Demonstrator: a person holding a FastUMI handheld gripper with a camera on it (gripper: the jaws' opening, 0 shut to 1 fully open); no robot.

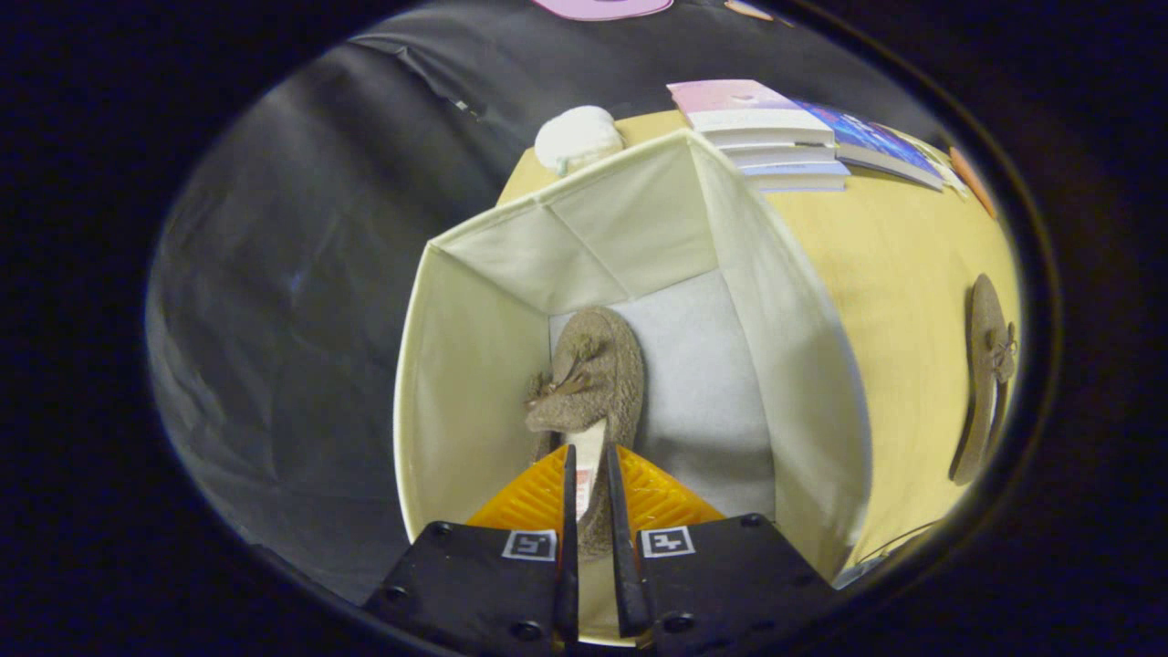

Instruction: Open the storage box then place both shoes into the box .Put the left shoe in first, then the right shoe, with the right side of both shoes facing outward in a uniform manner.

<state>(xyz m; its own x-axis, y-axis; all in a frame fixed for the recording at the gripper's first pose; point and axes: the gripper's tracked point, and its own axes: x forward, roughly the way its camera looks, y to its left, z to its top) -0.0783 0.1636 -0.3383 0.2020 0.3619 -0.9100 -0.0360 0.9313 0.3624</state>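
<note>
Nearest to the camera, the gripper has its two fingers drawn close together and clamped on the heel end of a brown fuzzy slipper; both fingers press on it, one on each side. This slipper hangs down inside the open storage box, with its toe pointing to the far side and a small bow on its upper part. It is close to the left wall of the box, and I cannot tell if it already touches the grey bottom. The box is of cream fabric, with its opening up, and it stands on a yellow wooden table.

On the table, well apart to the right of the box, the second brown slipper lies, also with a small bow. Beyond the box, on the far side of the table, there is a stack of books, and to the left of them a white fluffy thing near the far corner of the box.
</note>
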